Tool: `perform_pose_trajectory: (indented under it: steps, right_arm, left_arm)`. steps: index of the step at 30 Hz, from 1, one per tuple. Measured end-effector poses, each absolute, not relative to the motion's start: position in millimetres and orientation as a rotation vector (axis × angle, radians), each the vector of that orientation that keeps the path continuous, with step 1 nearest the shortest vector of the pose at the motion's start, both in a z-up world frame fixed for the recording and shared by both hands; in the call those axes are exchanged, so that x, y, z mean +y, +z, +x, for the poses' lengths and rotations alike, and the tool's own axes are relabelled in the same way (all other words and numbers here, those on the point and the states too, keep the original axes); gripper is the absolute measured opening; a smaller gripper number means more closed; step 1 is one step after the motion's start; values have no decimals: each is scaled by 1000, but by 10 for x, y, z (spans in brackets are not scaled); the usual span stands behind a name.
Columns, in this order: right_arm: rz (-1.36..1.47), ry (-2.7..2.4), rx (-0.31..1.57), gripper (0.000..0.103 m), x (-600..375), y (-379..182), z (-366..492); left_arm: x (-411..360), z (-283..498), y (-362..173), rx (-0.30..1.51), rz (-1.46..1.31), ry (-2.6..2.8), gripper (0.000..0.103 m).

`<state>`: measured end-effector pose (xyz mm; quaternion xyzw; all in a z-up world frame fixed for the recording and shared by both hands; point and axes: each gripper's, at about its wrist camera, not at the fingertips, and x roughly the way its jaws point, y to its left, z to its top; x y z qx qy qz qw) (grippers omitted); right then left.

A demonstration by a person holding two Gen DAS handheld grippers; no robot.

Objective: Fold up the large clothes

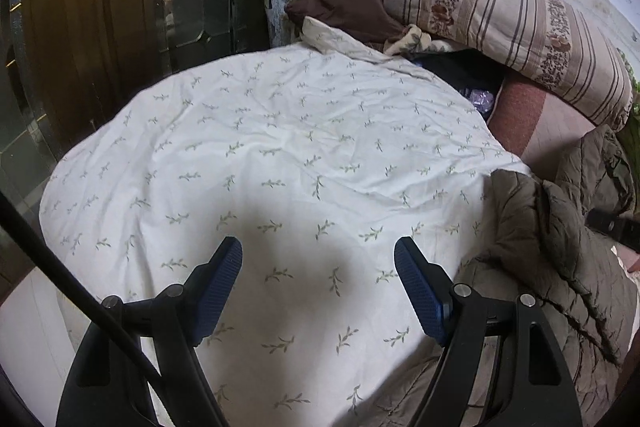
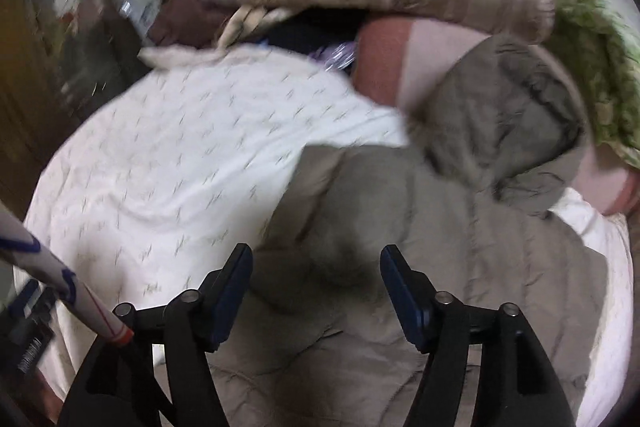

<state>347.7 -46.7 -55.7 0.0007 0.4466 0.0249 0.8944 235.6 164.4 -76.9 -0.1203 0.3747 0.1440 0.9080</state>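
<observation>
- My right gripper (image 2: 316, 267), fingers apart, hovers directly over the grey-green quilted coat (image 2: 420, 227).
- My left gripper (image 1: 318, 263), fingers apart, hovers over the floral sheet (image 1: 280, 131); the coat lies to its right.

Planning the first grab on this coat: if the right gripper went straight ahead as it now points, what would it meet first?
Most likely the olive quilted coat: it fills the view between the open jaws of the right gripper. The frame is blurred, so depth is uncertain.

No legible text can be made out; the white print on a black label (image 2: 29, 353) is blurred beyond reading.
</observation>
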Motion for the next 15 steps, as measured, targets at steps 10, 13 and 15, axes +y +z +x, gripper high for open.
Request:
perform_pose_trajectory:
  steps: [10,13,15]
  right_arm:
    - [85,-149,1122,26,-768,-1343,4075]
    - [-51,-167,1125,26,-608,-1498,4118]
    - [-112,-161,1128,26,-570,-1476,4120]
  left_arm:
    - [1436,2424,-862,807,-188,263,78]
    - [1359,2448,-879,812,-164,253,78]
    - [1299,2461,-897,819,-141,243,78]
